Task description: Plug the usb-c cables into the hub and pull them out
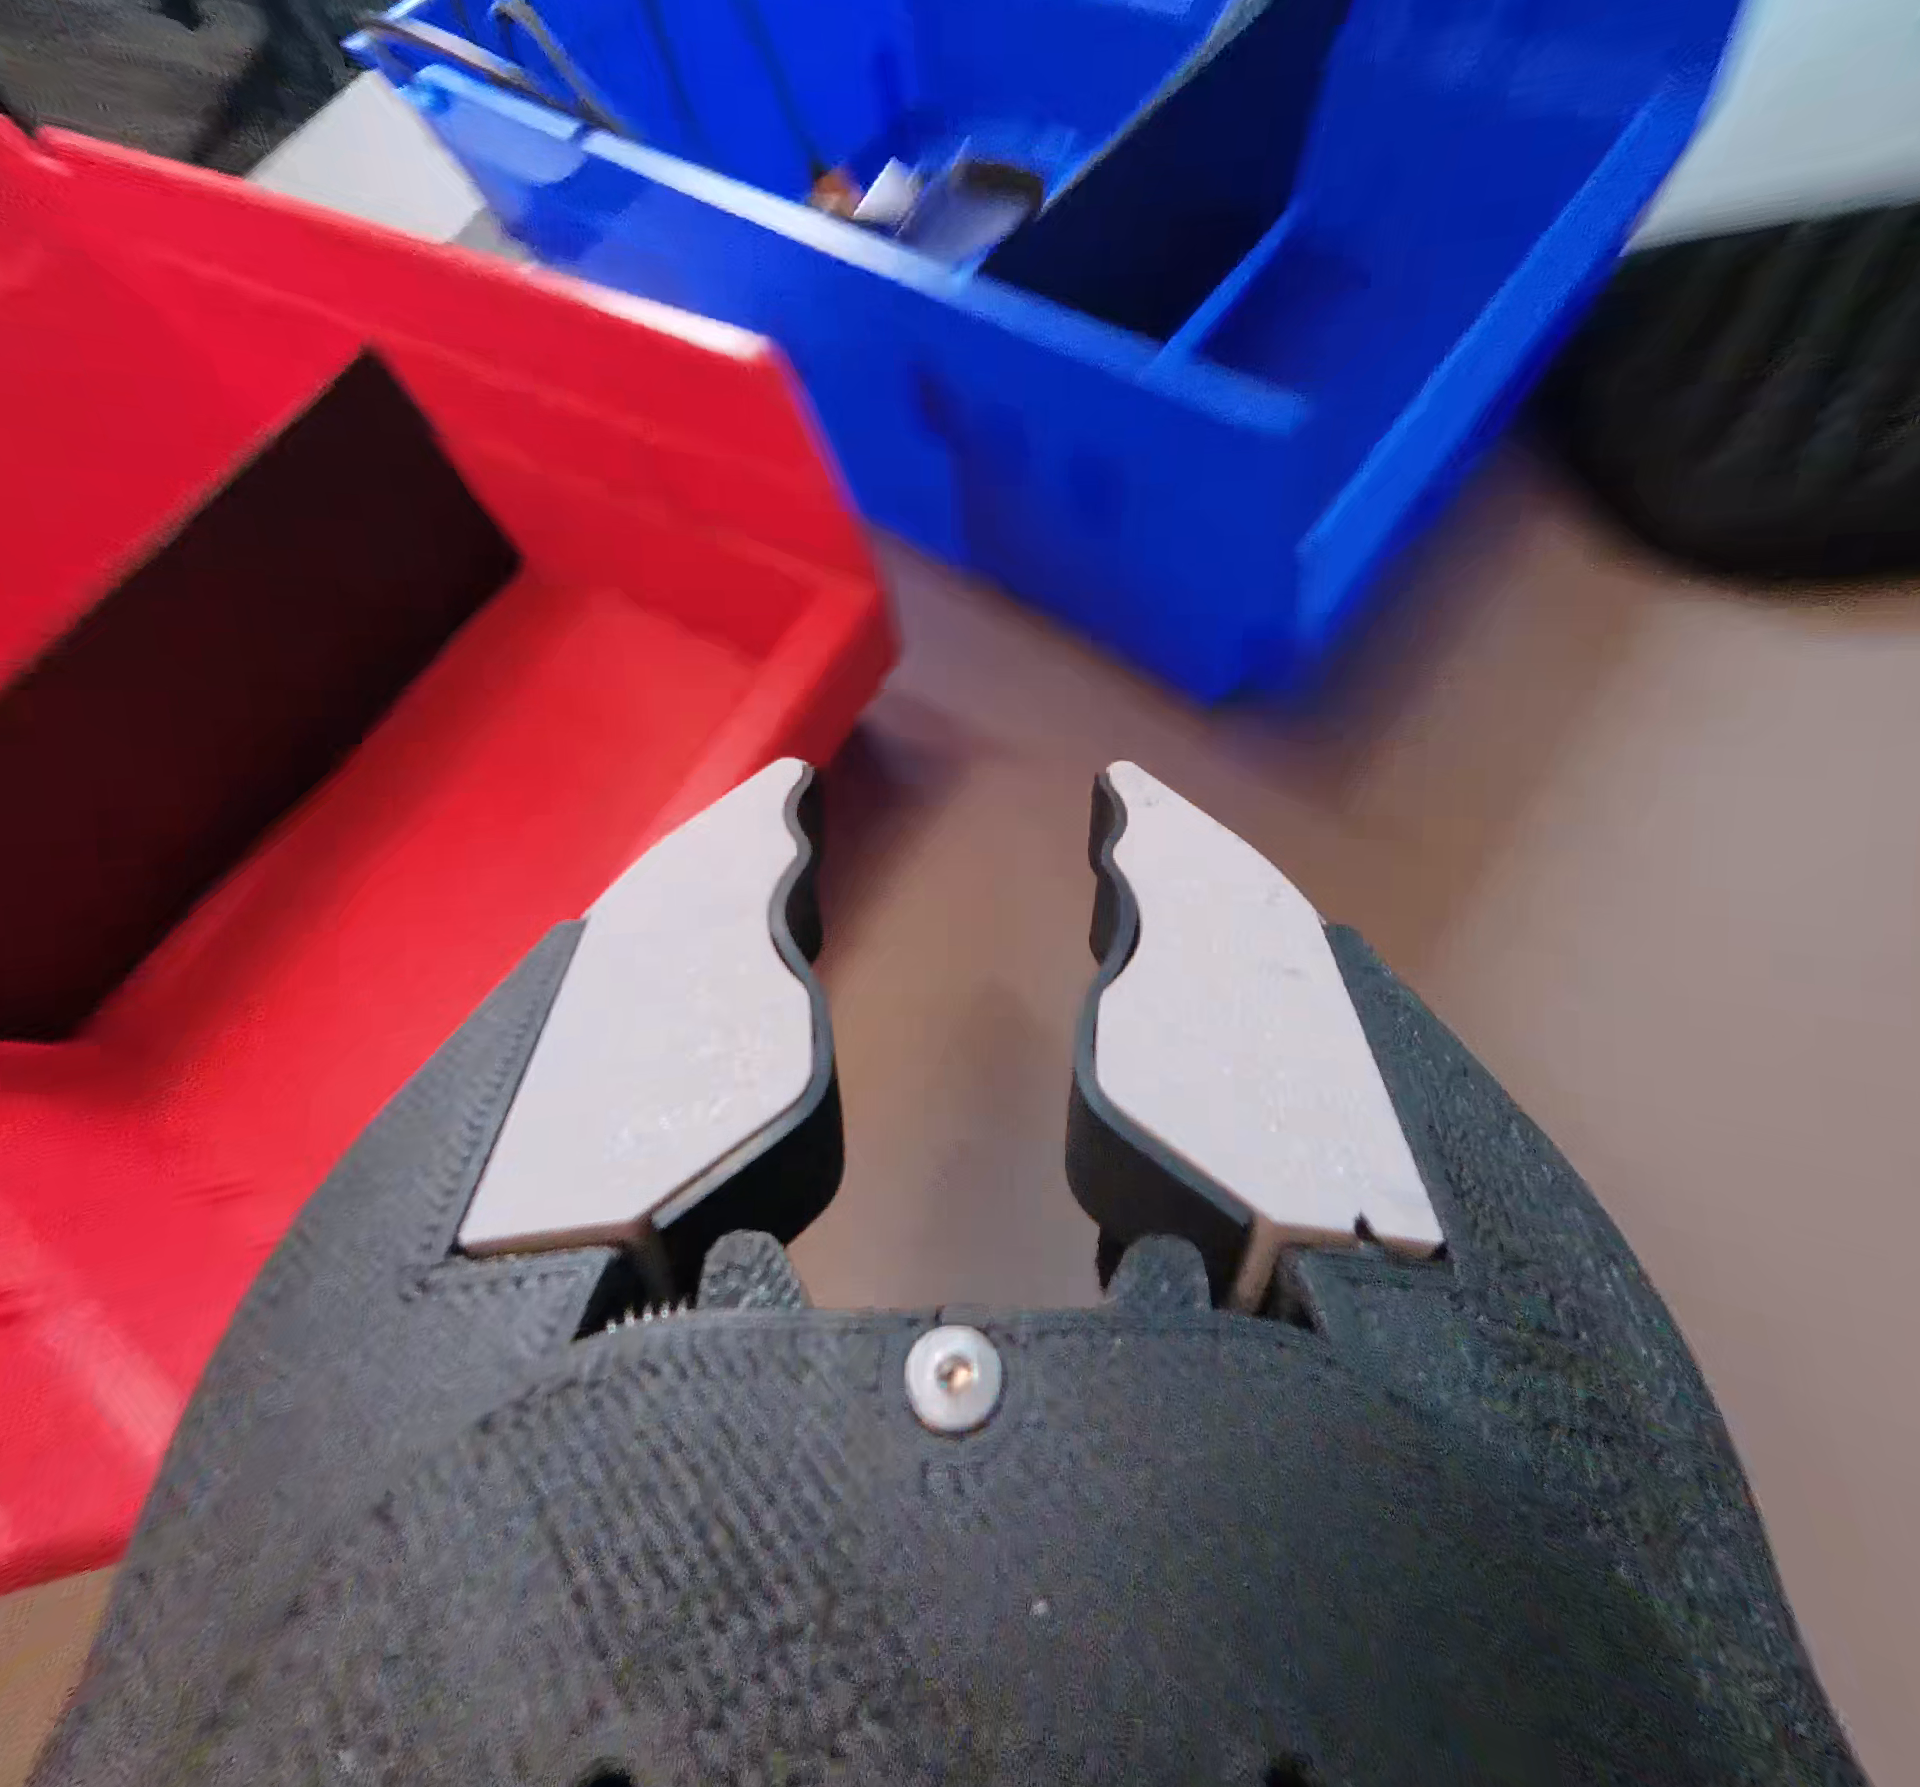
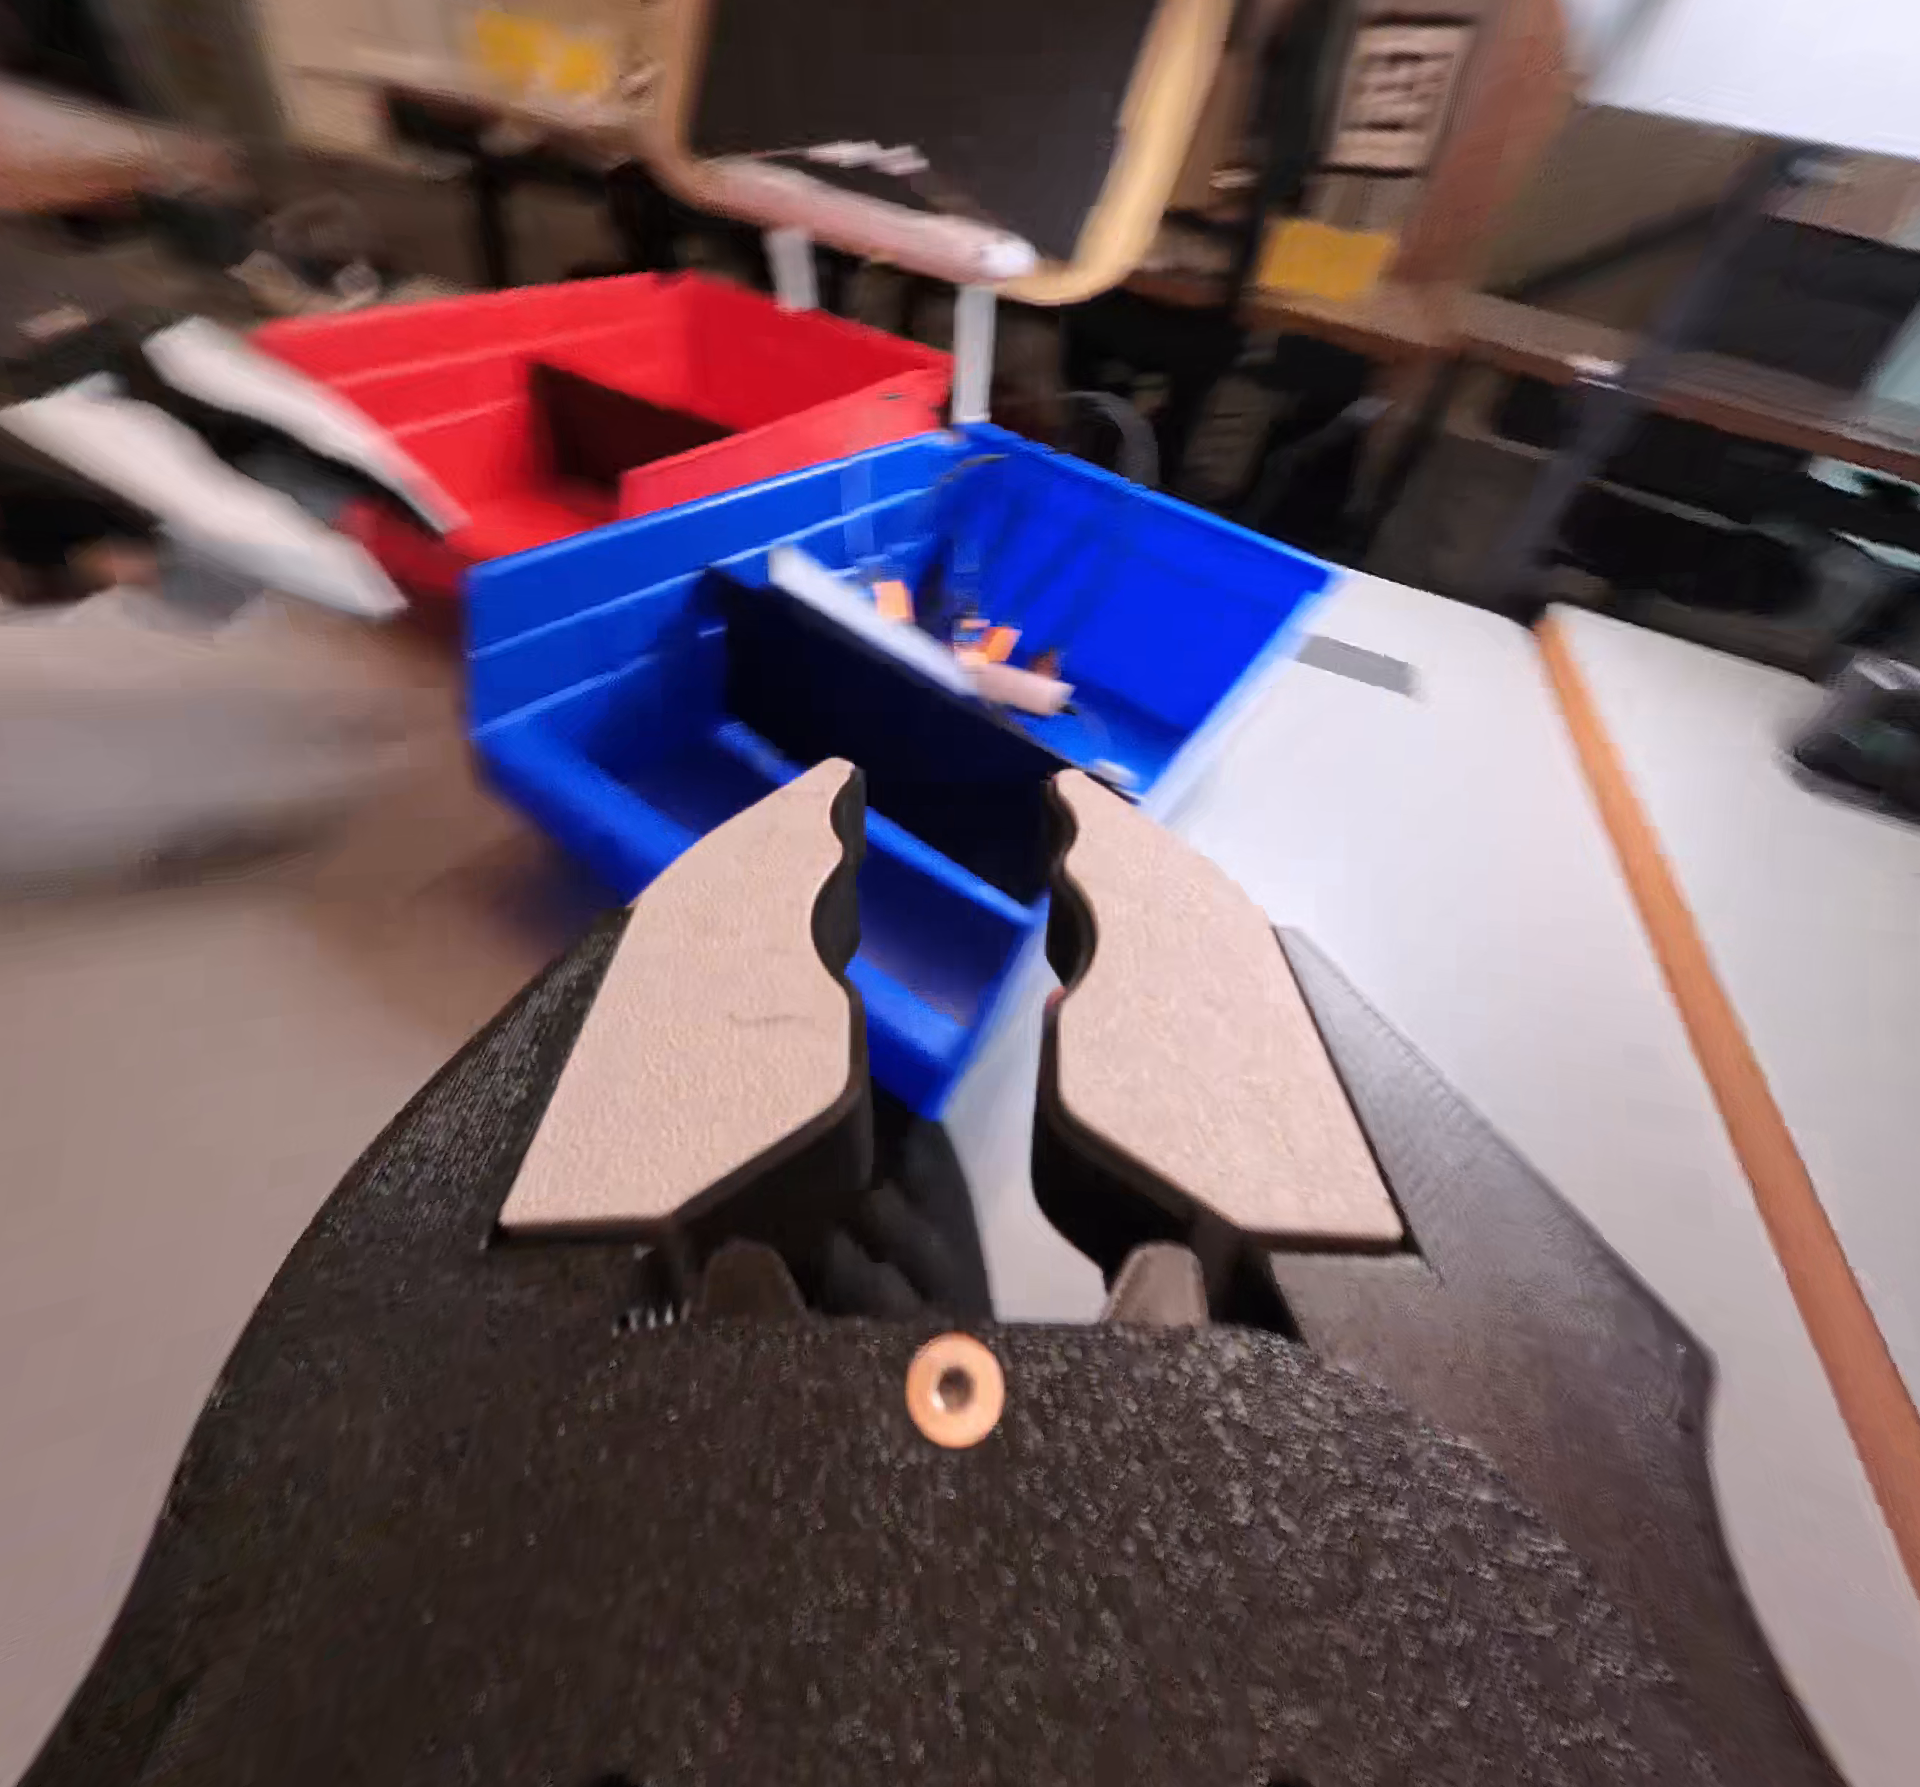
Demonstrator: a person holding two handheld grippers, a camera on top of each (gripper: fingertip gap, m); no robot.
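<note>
A blue bin (image 1: 1039, 449) with a black divider stands on the table. Its far compartment holds a grey hub-like device (image 1: 971, 205) and small blurred items, with dark cables (image 1: 540, 75) hanging over its far rim. In the right wrist view the blue bin (image 2: 623, 771) holds a grey flat piece and orange-tipped items (image 2: 977, 641). My left gripper (image 1: 951, 781) is open and empty over the table, near the red bin's corner. My right gripper (image 2: 951, 781) is open and empty, just above the blue bin's near compartment. The left gripper (image 2: 260, 480) also shows at the left of the right wrist view.
A red bin (image 1: 364, 698) with a black divider stands left of the blue bin; it also shows in the right wrist view (image 2: 644, 355). A dark object (image 1: 1766, 407) lies at the right. A chair (image 2: 935, 75) and desks stand behind the table (image 2: 1455, 906). Both views are motion-blurred.
</note>
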